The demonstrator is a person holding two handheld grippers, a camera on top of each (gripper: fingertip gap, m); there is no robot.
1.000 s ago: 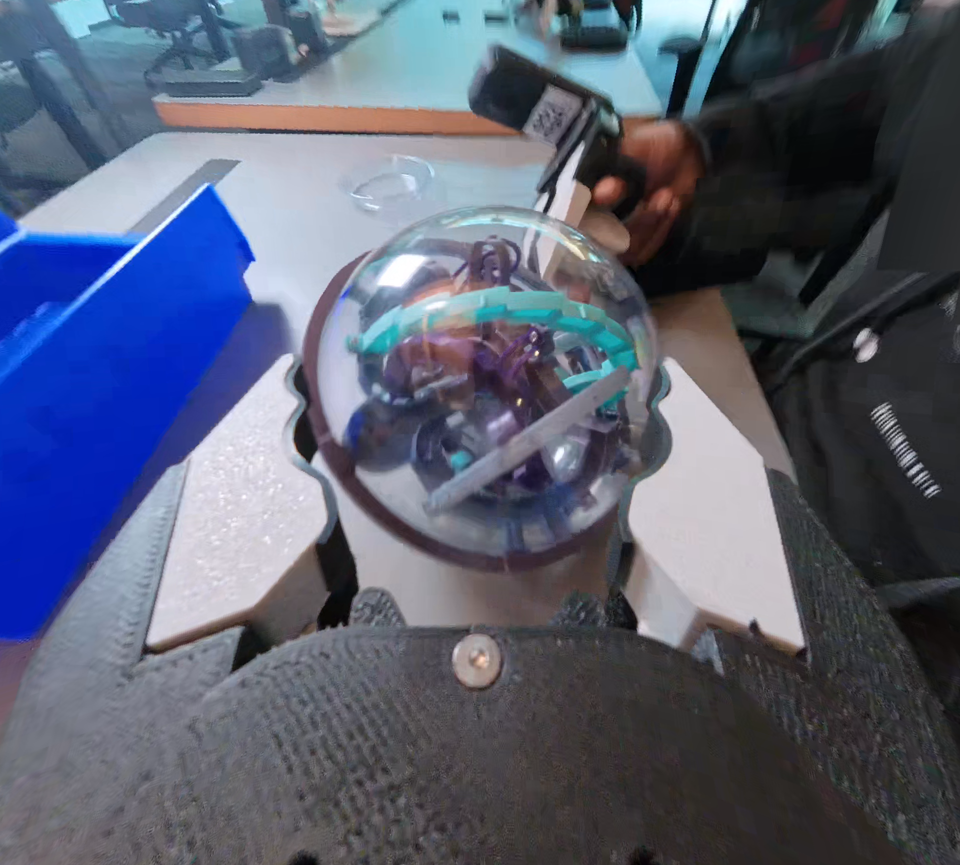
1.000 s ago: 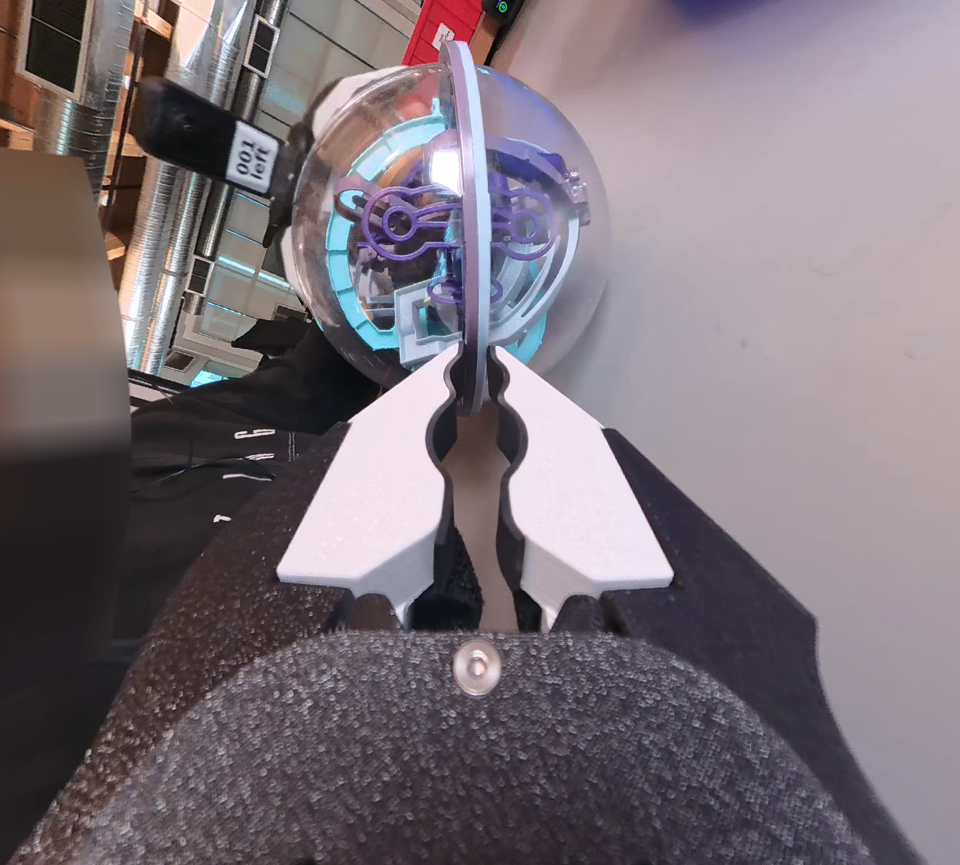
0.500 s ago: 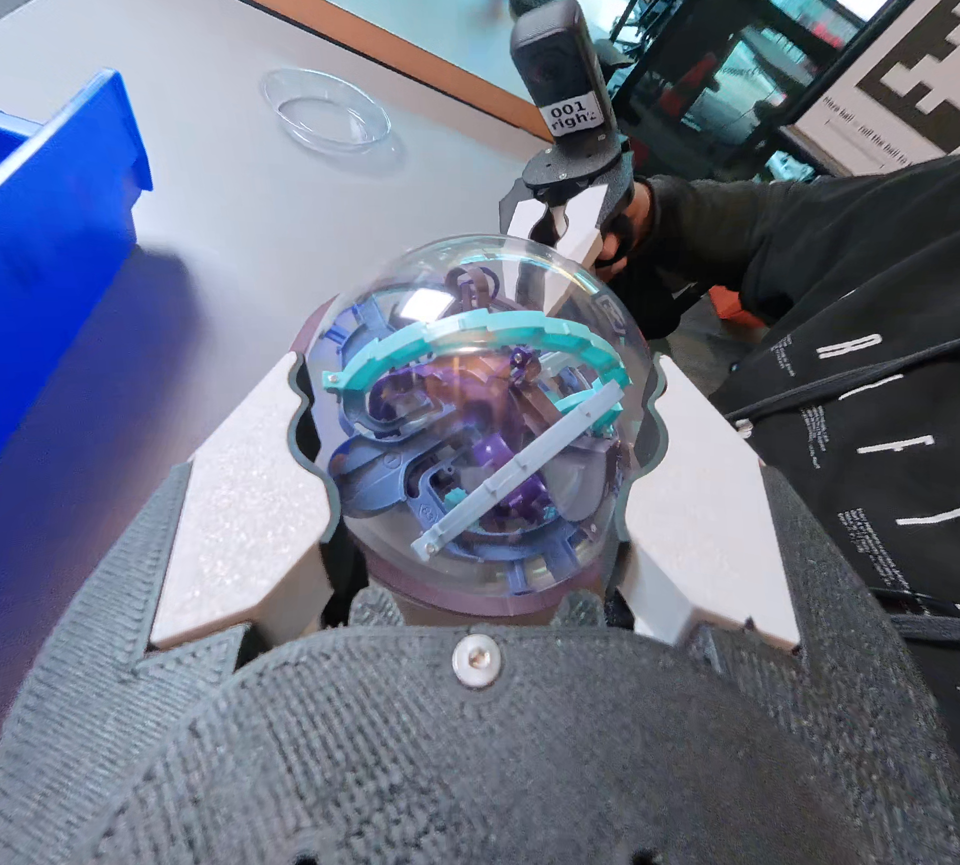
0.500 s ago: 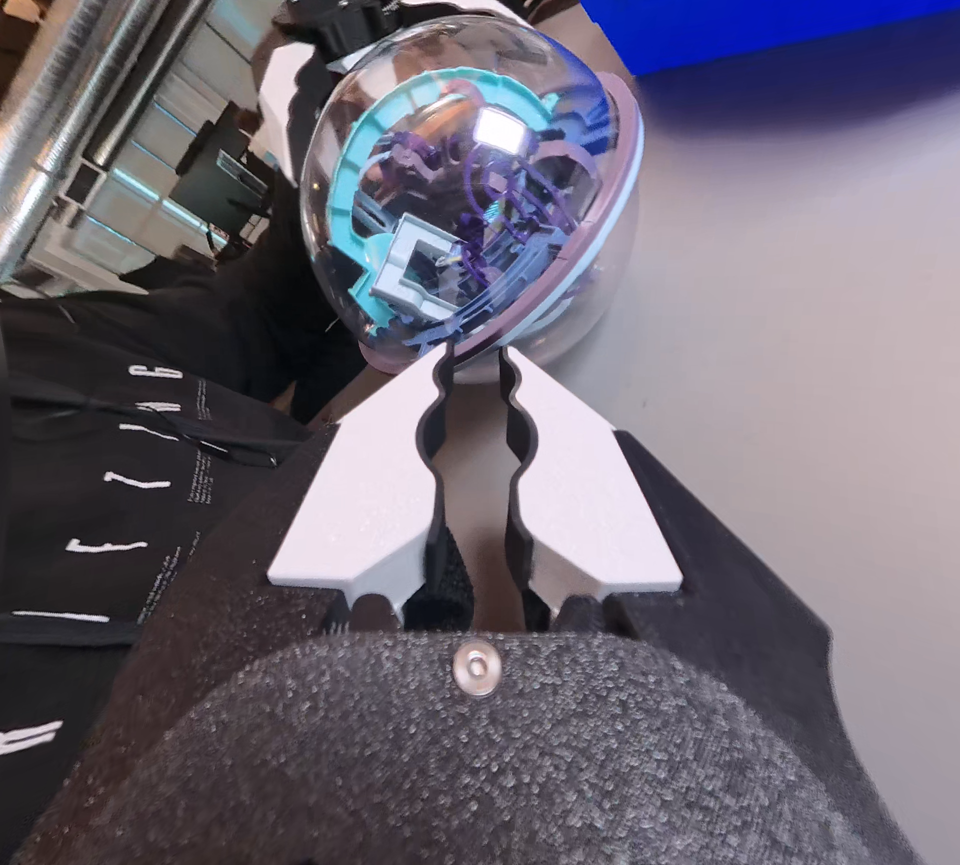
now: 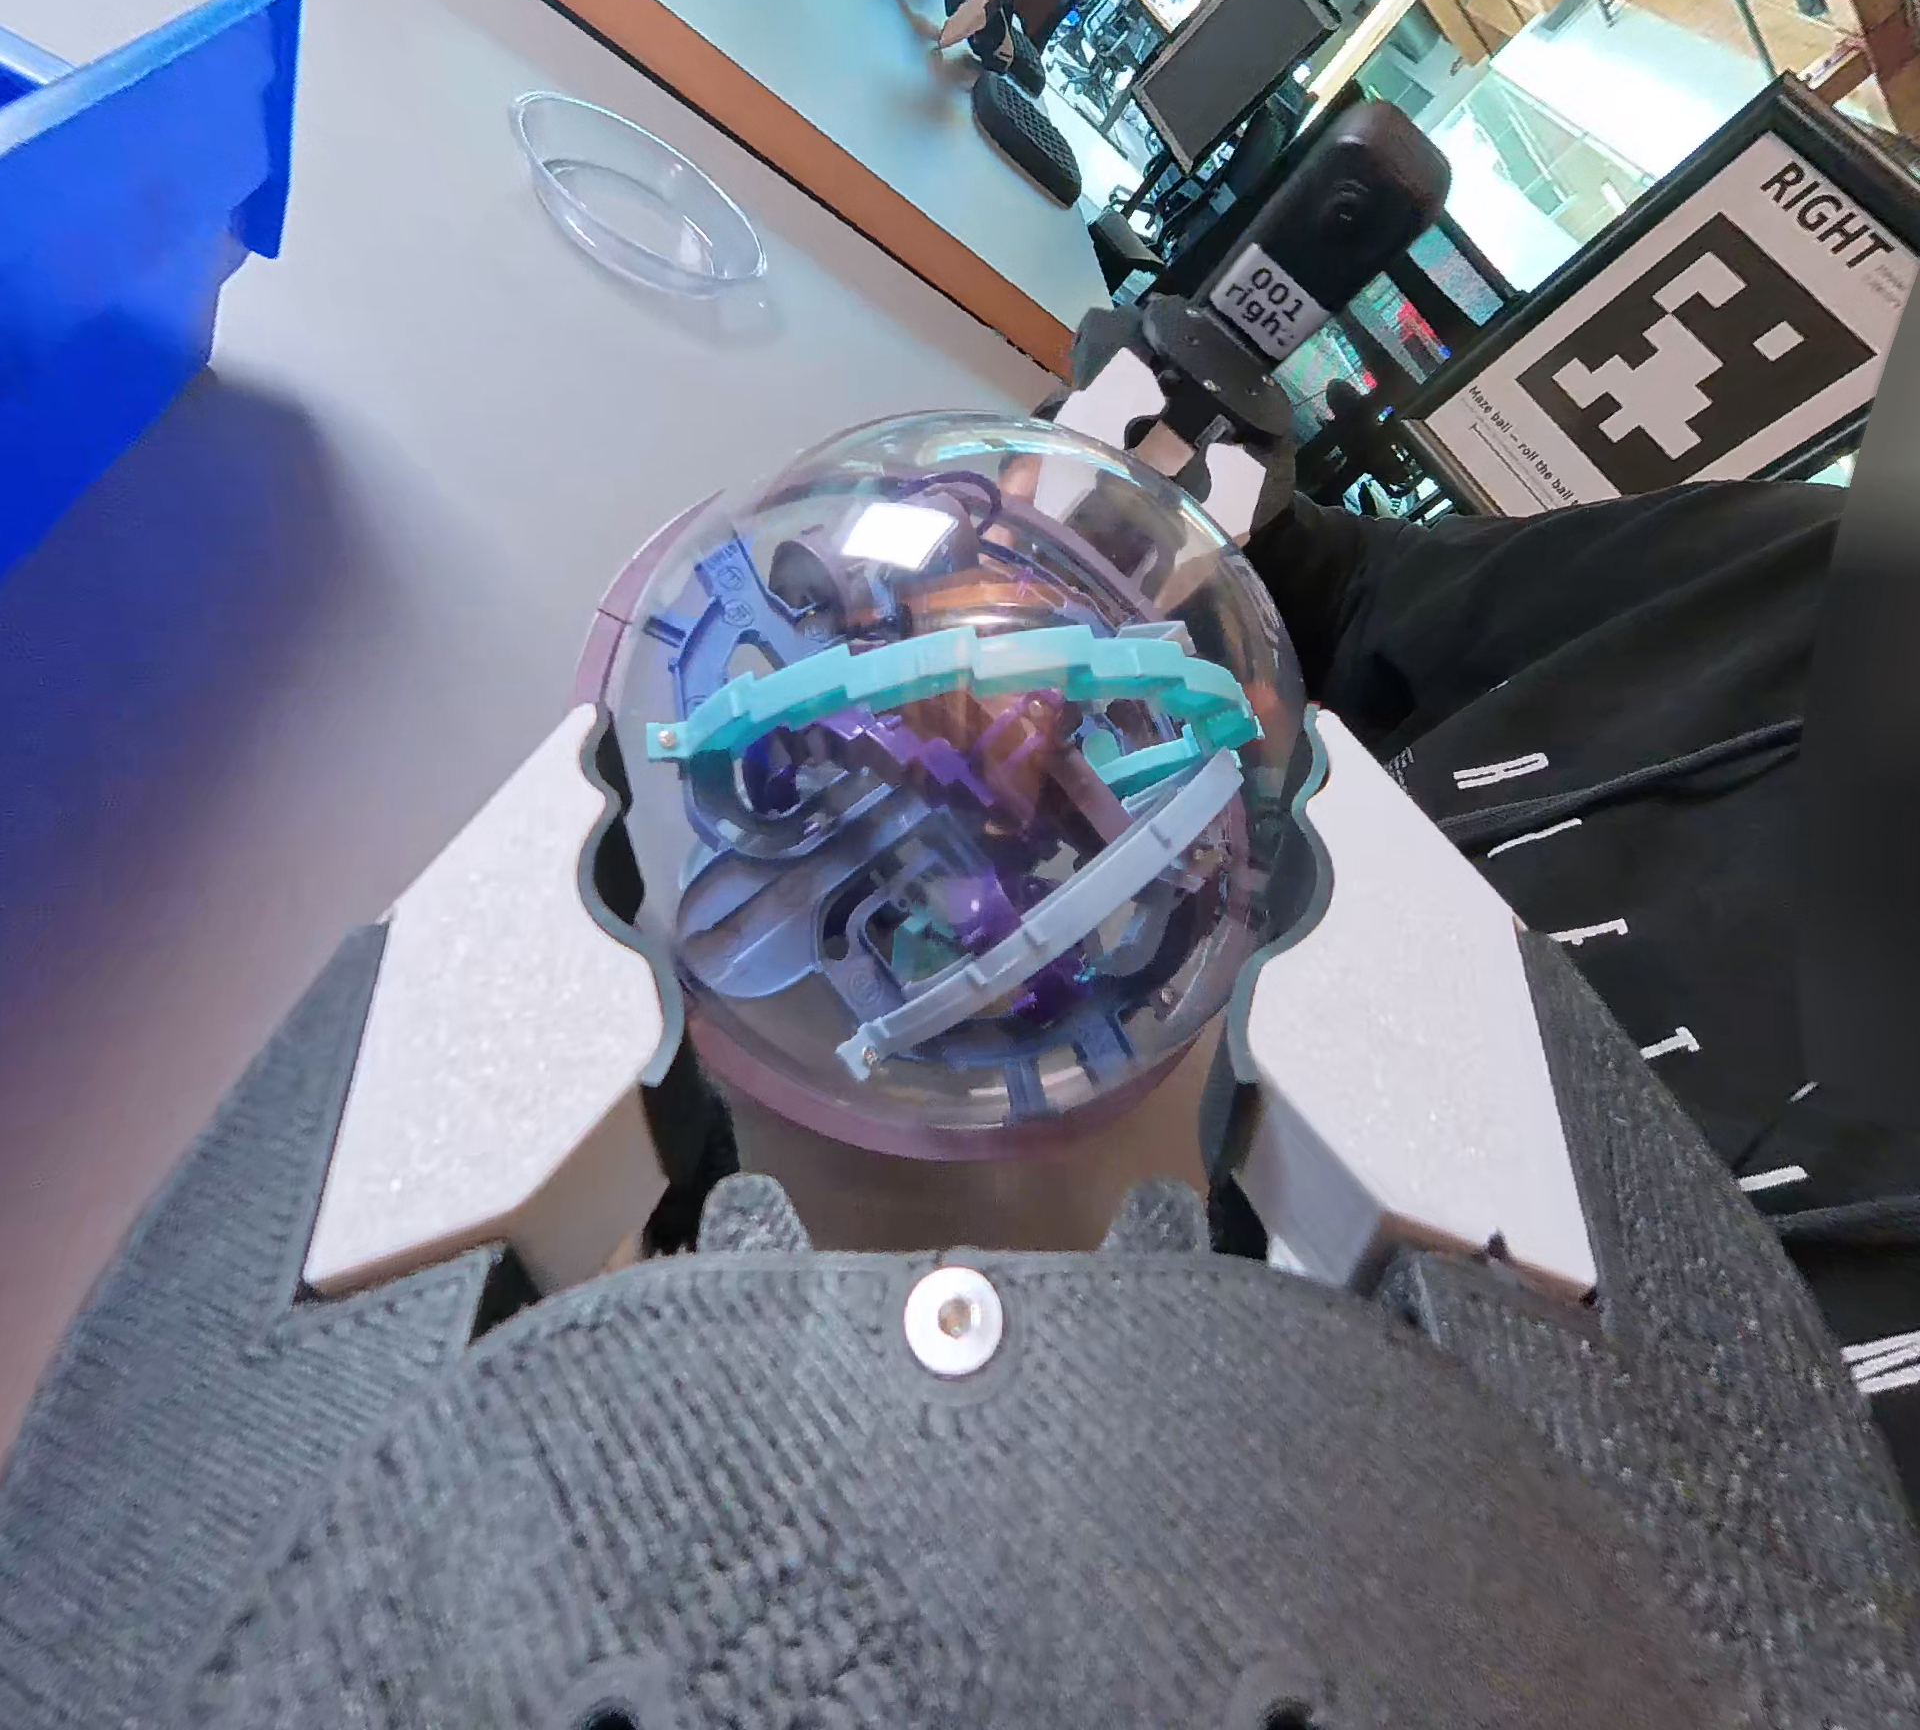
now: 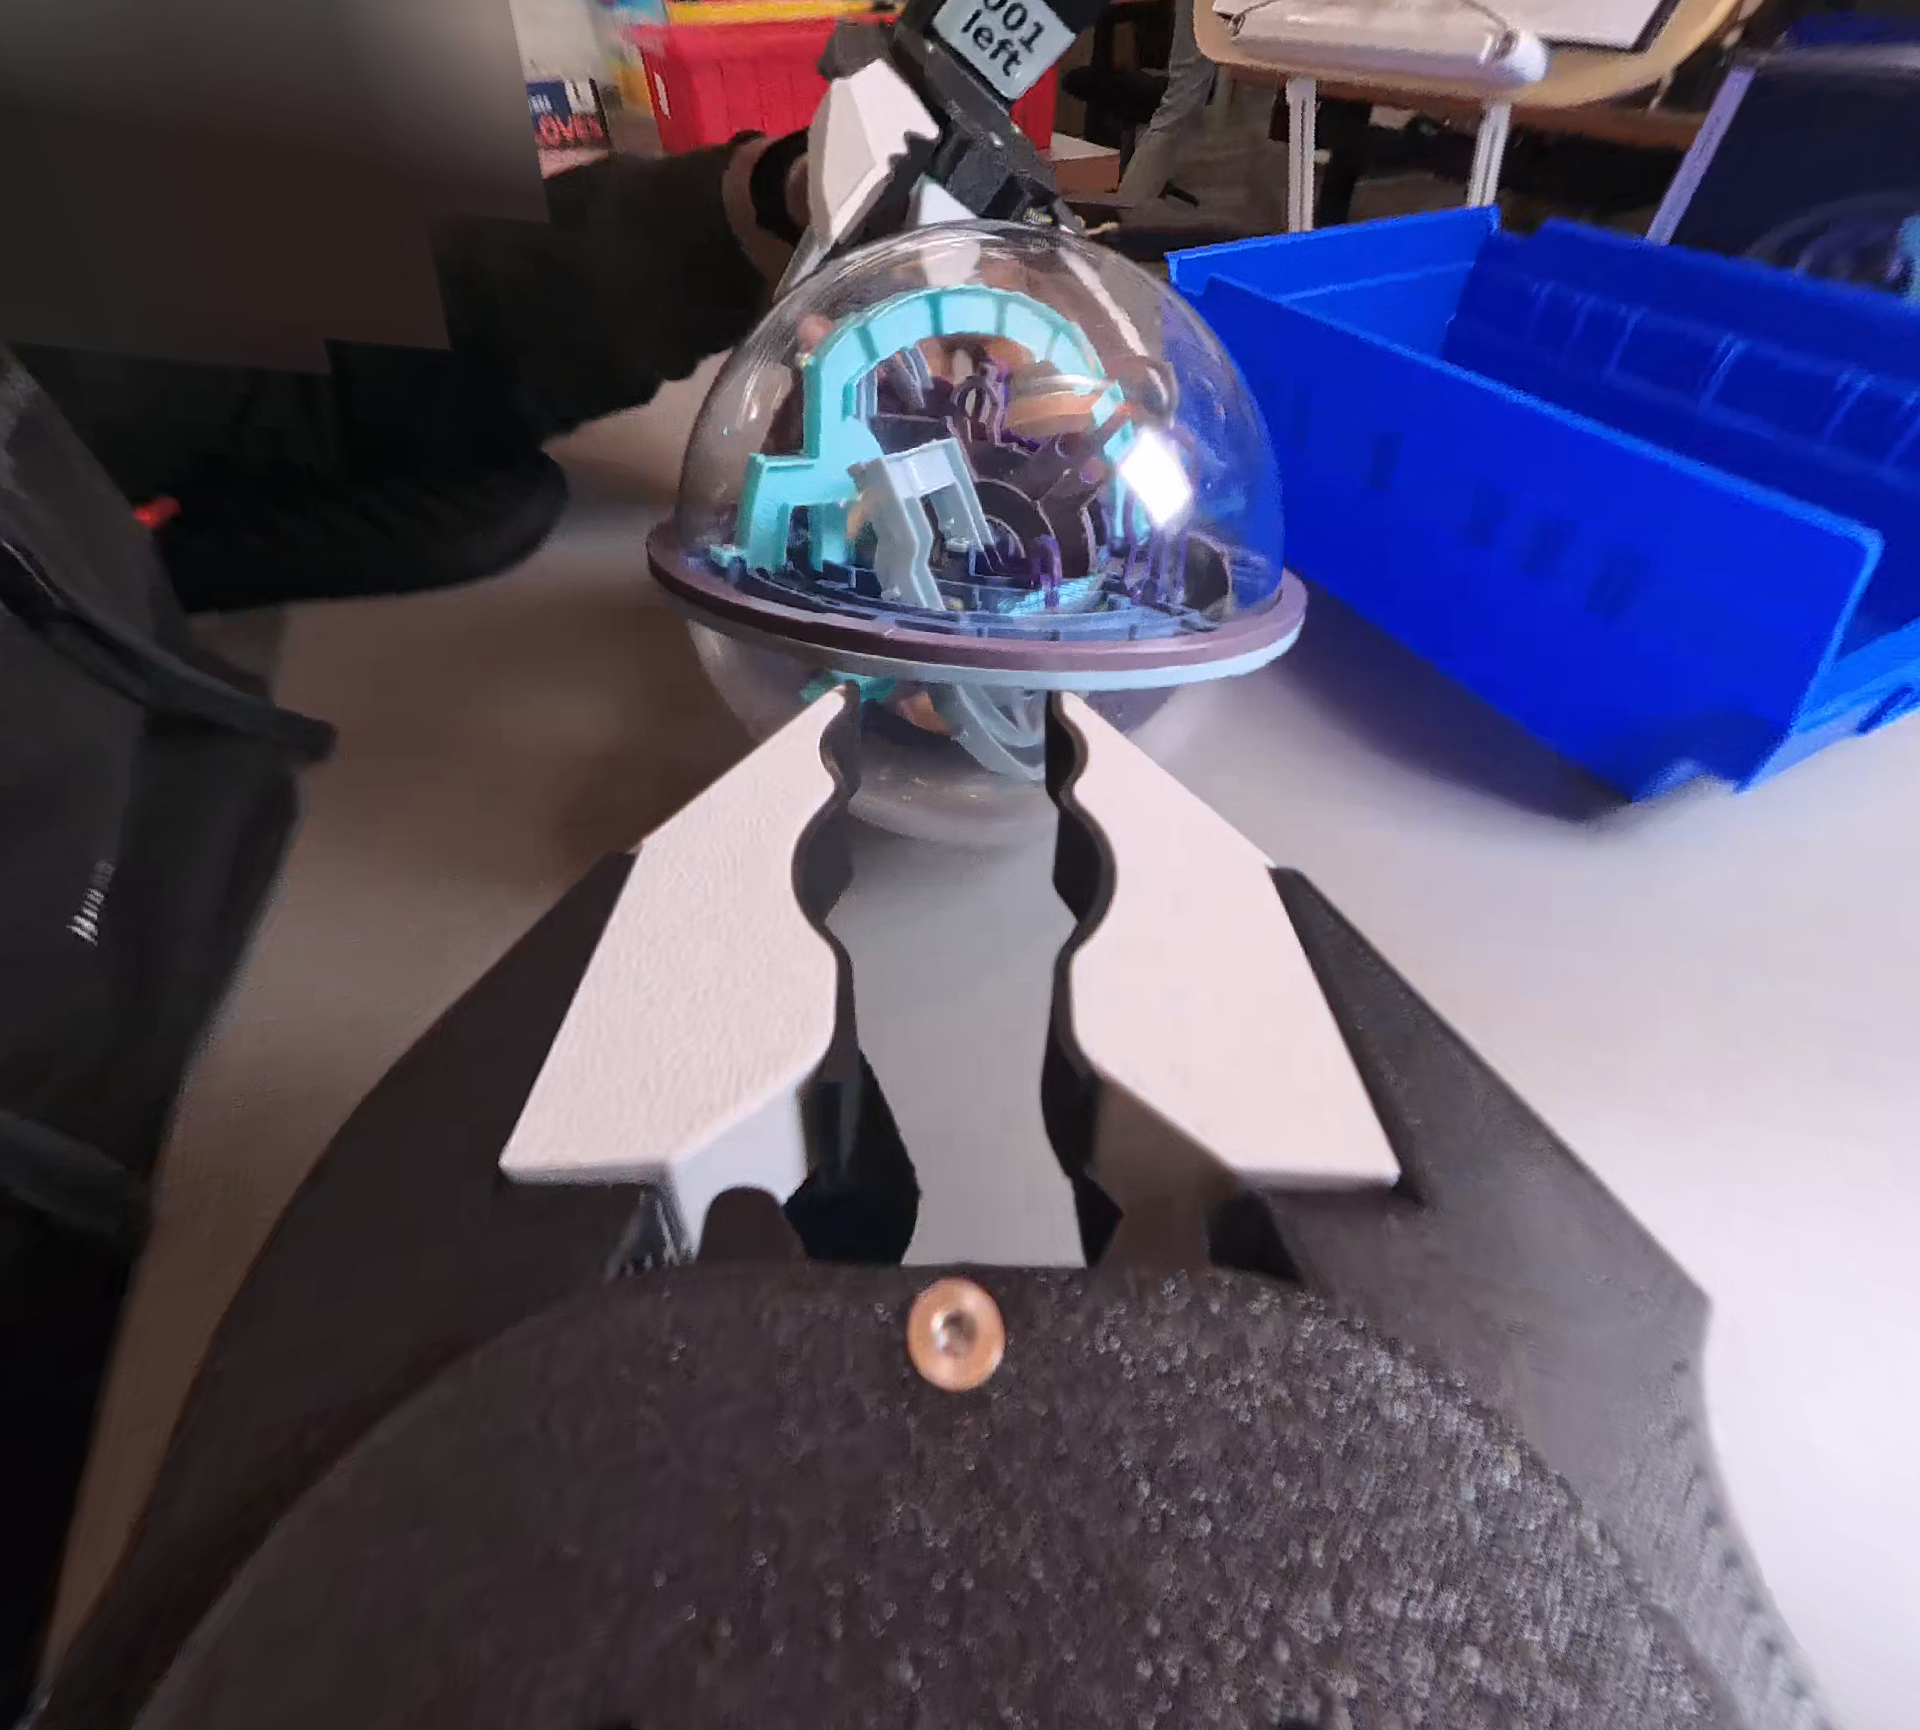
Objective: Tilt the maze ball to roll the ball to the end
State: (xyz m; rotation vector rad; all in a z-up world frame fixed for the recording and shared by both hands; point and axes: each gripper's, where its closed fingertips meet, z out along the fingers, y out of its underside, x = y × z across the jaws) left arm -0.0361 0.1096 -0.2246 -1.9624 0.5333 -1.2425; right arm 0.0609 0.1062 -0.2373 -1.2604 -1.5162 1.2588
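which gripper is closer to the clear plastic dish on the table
Left, as far as I can tell. The left gripper holds the maze ball on the dish's side; the right gripper is beyond the ball, off the table edge.

bright, fisheye-warped, slightly blurred edges

My fingers point(image 5: 499, 984): white, black-edged | maze ball point(image 5: 951, 776): clear, teal/purple/grey tracks, purple rim | bin point(image 6: 1621, 475): blue
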